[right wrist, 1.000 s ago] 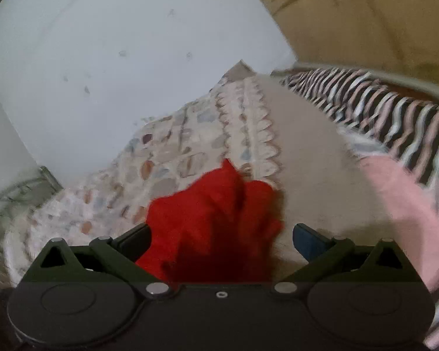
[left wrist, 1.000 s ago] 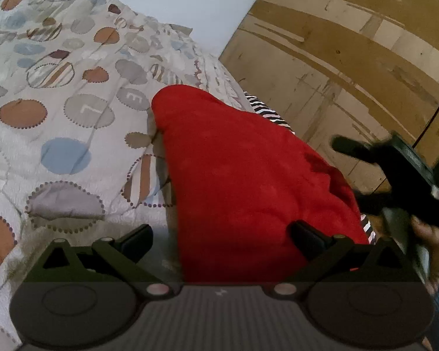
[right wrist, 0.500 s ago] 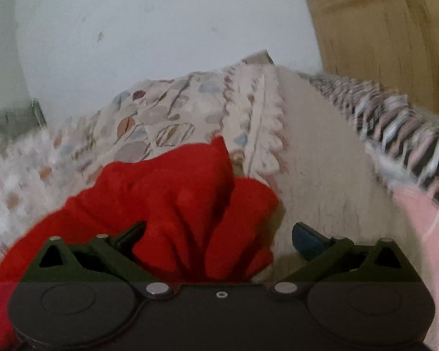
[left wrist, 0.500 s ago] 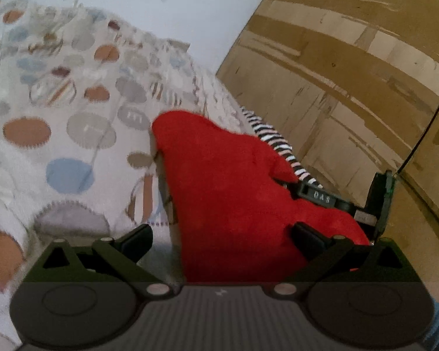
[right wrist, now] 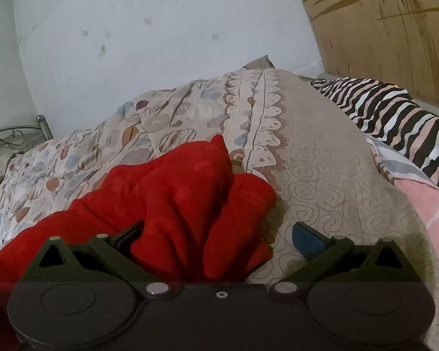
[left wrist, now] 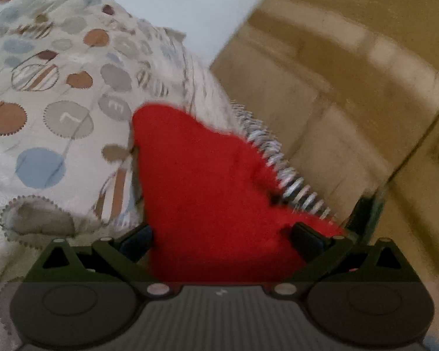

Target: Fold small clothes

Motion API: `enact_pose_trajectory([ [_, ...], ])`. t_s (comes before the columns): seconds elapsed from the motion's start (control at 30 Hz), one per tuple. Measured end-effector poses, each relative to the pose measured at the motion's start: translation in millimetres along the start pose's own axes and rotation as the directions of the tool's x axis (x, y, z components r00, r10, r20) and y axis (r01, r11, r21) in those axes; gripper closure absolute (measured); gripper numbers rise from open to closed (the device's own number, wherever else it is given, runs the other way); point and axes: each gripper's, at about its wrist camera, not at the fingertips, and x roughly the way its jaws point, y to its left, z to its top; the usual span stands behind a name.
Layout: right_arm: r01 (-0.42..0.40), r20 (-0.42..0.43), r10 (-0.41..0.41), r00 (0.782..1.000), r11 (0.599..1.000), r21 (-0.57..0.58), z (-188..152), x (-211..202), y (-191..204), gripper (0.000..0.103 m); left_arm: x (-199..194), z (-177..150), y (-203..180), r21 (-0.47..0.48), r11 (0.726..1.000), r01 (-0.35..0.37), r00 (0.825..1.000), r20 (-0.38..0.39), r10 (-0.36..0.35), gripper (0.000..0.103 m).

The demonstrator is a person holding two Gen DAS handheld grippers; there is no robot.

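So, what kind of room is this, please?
Most likely a bedroom. The red garment lies on a bed with a patterned quilt, a metal bed frame shows at the far left, and a striped blanket lies along a wooden wall.

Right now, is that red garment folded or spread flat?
Neither neatly: the red garment lies bunched, in thick creases and humps, between the right tongs.

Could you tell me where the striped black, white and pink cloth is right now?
In the right wrist view the striped cloth lies at upper right, along the wooden wall, beyond the beige bedspread.
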Motion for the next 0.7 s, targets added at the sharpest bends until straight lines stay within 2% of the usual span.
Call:
enact_pose_trajectory([
  [0.13, -0.007, 0.005, 0.007, 1.0, 1.0, 0.005, -1.6, 0.1, -1.4, 0.001, 5.3, -5.6, -0.8, 0.016, 1.0, -0.004, 1.0, -0.026, 0.004, 0.0],
  [0.27, -0.007, 0.005, 0.007, 1.0, 1.0, 0.005, -1.8, 0.3, -1.8, 0.001, 9.1, -7.6, 6.3, -0.031, 0.999, 0.012, 0.998, -0.063, -0.014, 0.0],
  [0.53, -0.008, 0.006, 0.007, 1.0, 1.0, 0.006, -2.2, 0.0, -1.8, 0.001, 9.3, -8.4, 5.4, -0.015, 1.0, 0.01, 0.998, -0.057, -0.01, 0.0],
  [0.7, -0.008, 0.006, 0.007, 1.0, 1.0, 0.006, -2.5, -0.2, -2.0, 0.001, 9.6, -8.2, 1.5, 0.028, 1.0, -0.004, 0.999, -0.047, 0.005, 0.0],
])
